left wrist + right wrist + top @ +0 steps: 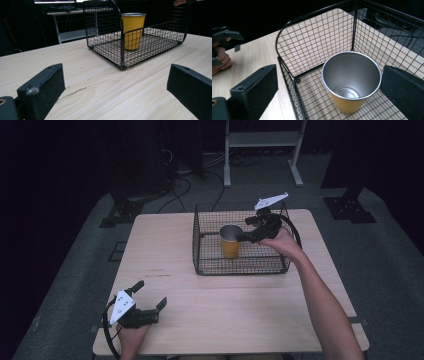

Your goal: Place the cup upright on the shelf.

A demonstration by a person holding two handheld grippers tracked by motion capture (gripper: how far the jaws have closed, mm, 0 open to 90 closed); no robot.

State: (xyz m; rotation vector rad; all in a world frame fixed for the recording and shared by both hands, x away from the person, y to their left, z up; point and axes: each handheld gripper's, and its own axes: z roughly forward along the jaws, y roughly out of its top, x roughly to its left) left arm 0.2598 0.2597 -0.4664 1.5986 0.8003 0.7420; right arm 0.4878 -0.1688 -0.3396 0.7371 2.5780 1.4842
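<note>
A yellow metal cup (230, 241) with a bare silver inside stands upright in a black wire basket (205, 251) at the table's far middle. My right gripper (244, 229) hovers open inside the basket, just right of the cup's rim. In the right gripper view the cup (351, 80) sits between and beyond the wide-apart jaws, with nothing gripped. My left gripper (150, 294) rests open near the table's front left corner, well apart from the basket. From the left gripper view, the cup (133, 30) shows through the basket's mesh (110, 50).
The light wooden table (170, 250) has bare surface left of and in front of the basket. Behind it stand a white shelf frame (262, 140), floor cables (180, 182) and black stand bases (350, 207). The surroundings are dark.
</note>
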